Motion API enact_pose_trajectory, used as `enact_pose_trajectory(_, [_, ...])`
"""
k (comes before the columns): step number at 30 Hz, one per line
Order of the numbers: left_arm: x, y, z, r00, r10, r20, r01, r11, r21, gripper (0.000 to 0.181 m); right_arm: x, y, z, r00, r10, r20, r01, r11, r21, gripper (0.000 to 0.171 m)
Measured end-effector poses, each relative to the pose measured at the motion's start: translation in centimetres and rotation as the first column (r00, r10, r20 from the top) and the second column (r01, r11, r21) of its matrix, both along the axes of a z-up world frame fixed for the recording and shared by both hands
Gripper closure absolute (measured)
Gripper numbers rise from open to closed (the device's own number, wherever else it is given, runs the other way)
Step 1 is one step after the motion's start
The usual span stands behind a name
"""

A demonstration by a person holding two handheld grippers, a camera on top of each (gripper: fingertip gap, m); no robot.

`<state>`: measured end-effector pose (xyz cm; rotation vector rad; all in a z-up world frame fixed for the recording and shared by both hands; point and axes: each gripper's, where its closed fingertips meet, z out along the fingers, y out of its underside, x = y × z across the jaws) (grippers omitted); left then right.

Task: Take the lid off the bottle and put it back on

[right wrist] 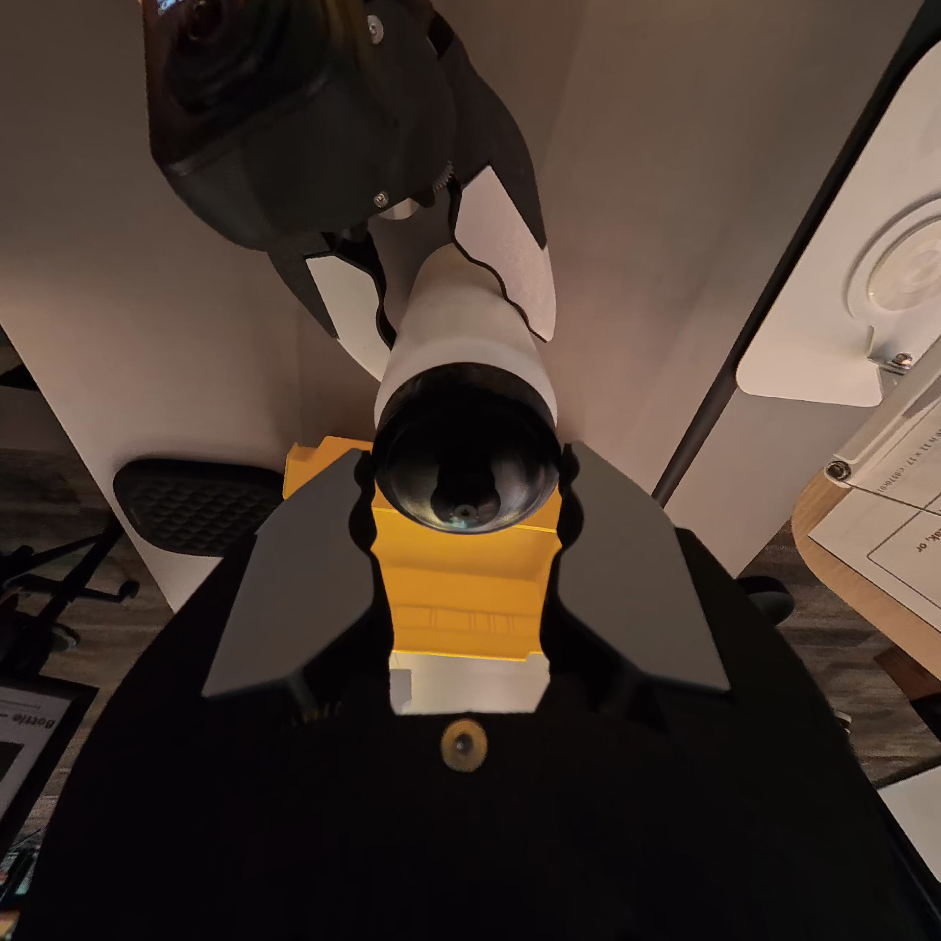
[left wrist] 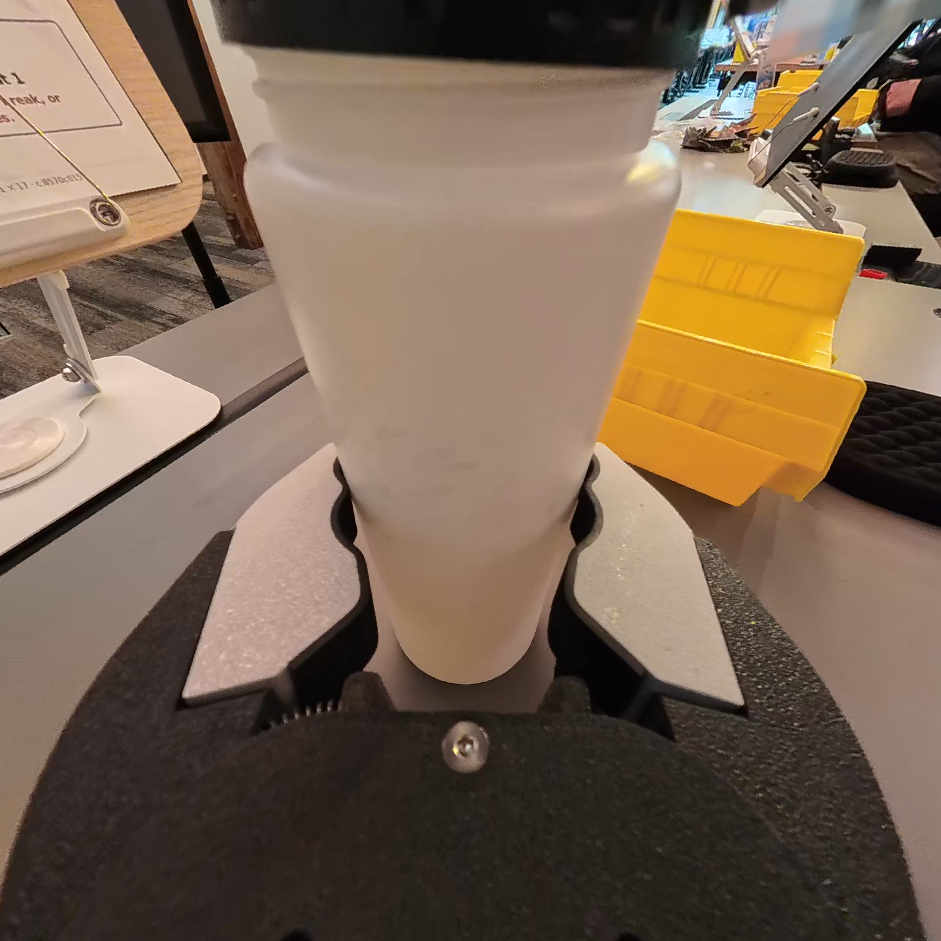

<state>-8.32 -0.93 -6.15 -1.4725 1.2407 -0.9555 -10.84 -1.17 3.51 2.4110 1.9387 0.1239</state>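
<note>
Grey tabletop [left wrist: 127, 585] bearing a yellow bin [left wrist: 733, 366] and white stand base [left wrist: 102, 407]; patterned carpet [left wrist: 132, 285] beyond.

My left gripper [left wrist: 463, 489] reached level along the table, its two pale-faced fingers [left wrist: 285, 575] closed in on the lower body of the bottle [left wrist: 458, 315], one on each side and both touching it. My right gripper [right wrist: 466, 476] pointed straight down from above, fingers [right wrist: 300, 575] set either side of the black lid [right wrist: 466, 458], tips against its rim. From above, the left gripper [right wrist: 458, 300] showed ahead, clamped on the bottle [right wrist: 458, 326].
</note>
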Motion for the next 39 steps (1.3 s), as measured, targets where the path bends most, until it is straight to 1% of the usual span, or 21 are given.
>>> enact_pose_trajectory(3, [0.0,0.0,0.0,1.0,0.003,0.004,-0.003,1.0,-0.011,0.096,0.0,0.1,0.0,1.0,-0.011,-0.006,0.011,1.0,-0.005,0.099])
enact_pose_trajectory(5, [0.0,0.0,0.0,1.0,0.005,0.004,-0.005,1.0,-0.01,0.096,0.0,0.1,0.0,0.998,-0.055,-0.013,0.054,0.998,-0.015,0.1])
enact_pose_trajectory(7, [0.0,0.0,0.0,1.0,0.007,0.001,-0.007,1.0,-0.01,0.096,0.1,0.1,0.0,0.992,-0.125,-0.015,0.124,0.992,-0.027,0.1])
enact_pose_trajectory(10, [0.0,0.0,0.0,1.0,0.019,-0.008,-0.019,1.0,-0.011,0.096,0.2,0.1,-0.1,0.957,-0.291,0.004,0.29,0.955,-0.056,0.099])
enact_pose_trajectory(11, [0.0,0.0,-0.1,1.0,0.025,-0.01,-0.025,1.0,-0.011,0.096,0.2,0.1,-0.1,0.926,-0.376,0.016,0.377,0.924,-0.066,0.099])
enact_pose_trajectory(13, [-0.1,0.0,0.0,0.999,0.035,-0.016,-0.035,0.999,-0.006,0.096,0.2,-0.1,-0.2,0.837,-0.546,0.038,0.547,0.834,-0.075,0.099])
enact_pose_trajectory(15, [-0.1,0.0,-0.1,0.999,0.043,-0.02,-0.043,0.999,-0.01,0.096,0.0,-0.2,-0.2,0.739,-0.673,0.026,0.673,0.737,-0.063,0.099])
enact_pose_trajectory(19, [-0.2,0.3,-0.1,0.999,0.044,-0.014,-0.044,0.999,-0.023,0.096,-0.3,0.5,-0.2,0.579,-0.808,-0.112,0.811,0.585,-0.027,0.099])
enact_pose_trajectory(21, [-0.1,0.3,-0.1,0.999,0.046,-0.013,-0.046,0.999,-0.021,0.096,-0.2,0.6,-0.2,0.595,-0.789,-0.155,0.796,0.605,-0.02,0.1])
enact_pose_trajectory(22, [-0.1,0.2,-0.1,0.999,0.043,-0.011,-0.043,0.999,-0.021,0.096,-0.3,0.6,-0.1,0.624,-0.761,-0.176,0.772,0.636,-0.011,0.099])
enact_pose_trajectory(23, [-0.1,0.2,-0.1,0.999,0.04,-0.011,-0.04,0.999,-0.022,0.096,-0.3,0.6,-0.1,0.681,-0.708,-0.187,0.722,0.692,0.011,0.099])
enact_pose_trajectory(24, [-0.1,0.2,-0.1,0.999,0.037,-0.012,-0.037,0.999,-0.021,0.096,-0.2,0.8,0.1,0.749,-0.633,-0.195,0.653,0.755,0.059,0.098])
enact_pose_trajectory(25, [-0.1,0.2,-0.1,0.999,0.035,-0.01,-0.035,0.999,-0.022,0.096,0.0,1.1,0.5,0.81,-0.551,-0.2,0.58,0.804,0.13,0.092])
enact_pose_trajectory(27, [-0.1,0.2,-0.1,1.0,0.03,-0.005,-0.03,0.999,-0.021,0.096,-0.3,1.6,1.4,0.903,-0.37,-0.219,0.418,0.875,0.245,0.088])
enact_pose_trajectory(29, [-0.1,0.1,0.0,1.0,0.023,-0.004,-0.023,0.999,-0.022,0.096,-0.7,1.5,1.8,0.96,-0.185,-0.212,0.247,0.914,0.323,0.085])
enact_pose_trajectory(31, [-0.1,0.0,0.0,1.0,0.013,0.0,-0.013,1.0,-0.022,0.096,-0.6,1.0,1.3,0.977,-0.093,-0.191,0.153,0.931,0.33,0.086])
enact_pose_trajectory(34, [0.0,0.0,0.0,1.0,0.009,-0.001,-0.009,1.0,-0.021,0.096,0.4,1.0,0.1,0.978,-0.138,-0.159,0.178,0.947,0.268,0.085])
enact_pose_trajectory(35, [0.0,0.0,0.0,1.0,0.009,-0.001,-0.009,1.0,-0.021,0.096,0.5,0.7,-0.3,0.975,-0.151,-0.161,0.185,0.956,0.228,0.088])
enact_pose_trajectory(36, [0.0,0.0,0.0,1.0,0.011,-0.001,-0.011,1.0,-0.021,0.097,0.3,0.2,-0.6,0.97,-0.164,-0.179,0.195,0.965,0.173,0.097])
enact_pose_trajectory(38, [0.0,0.0,-0.1,1.0,0.017,-0.004,-0.017,1.0,-0.02,0.096,0.2,0.2,-0.6,0.958,-0.209,-0.195,0.24,0.959,0.152,0.097])
enact_pose_trajectory(39, [0.0,0.1,-0.1,1.0,0.024,-0.007,-0.024,0.999,-0.022,0.096,0.3,0.2,-0.6,0.945,-0.258,-0.2,0.288,0.948,0.137,0.097])
